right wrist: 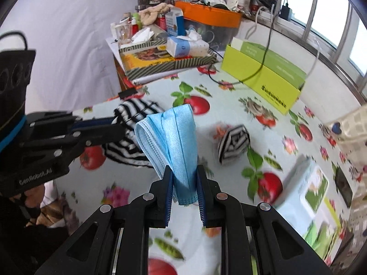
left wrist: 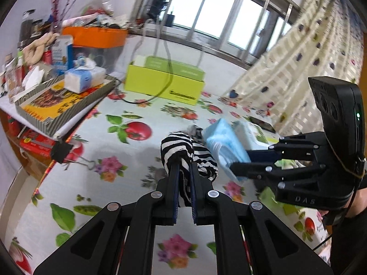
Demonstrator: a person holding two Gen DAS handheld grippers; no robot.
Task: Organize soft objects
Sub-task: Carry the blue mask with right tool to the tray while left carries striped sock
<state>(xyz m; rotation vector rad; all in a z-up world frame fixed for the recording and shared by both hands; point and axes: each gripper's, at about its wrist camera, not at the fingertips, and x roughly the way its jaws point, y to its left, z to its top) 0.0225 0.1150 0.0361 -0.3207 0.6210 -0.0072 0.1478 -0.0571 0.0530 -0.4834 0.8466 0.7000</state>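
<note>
The orange bin (right wrist: 207, 16) at the back brims with clutter, and the green box (right wrist: 263, 78) sits open on the tablecloth (right wrist: 229, 119). The left gripper (left wrist: 183, 167) pinches the striped sock (left wrist: 181, 151) aloft; the right gripper (right wrist: 184, 171) clamps the blue mask (right wrist: 174, 133). A second rolled sock (right wrist: 234, 143) lies on the cloth.

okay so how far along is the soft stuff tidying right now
Nothing looks sorted yet. In hand: the left gripper is shut on a striped cloth, and the right gripper is shut on a blue face mask. Left: a rolled striped cloth lies loose on the tablecloth.
</note>
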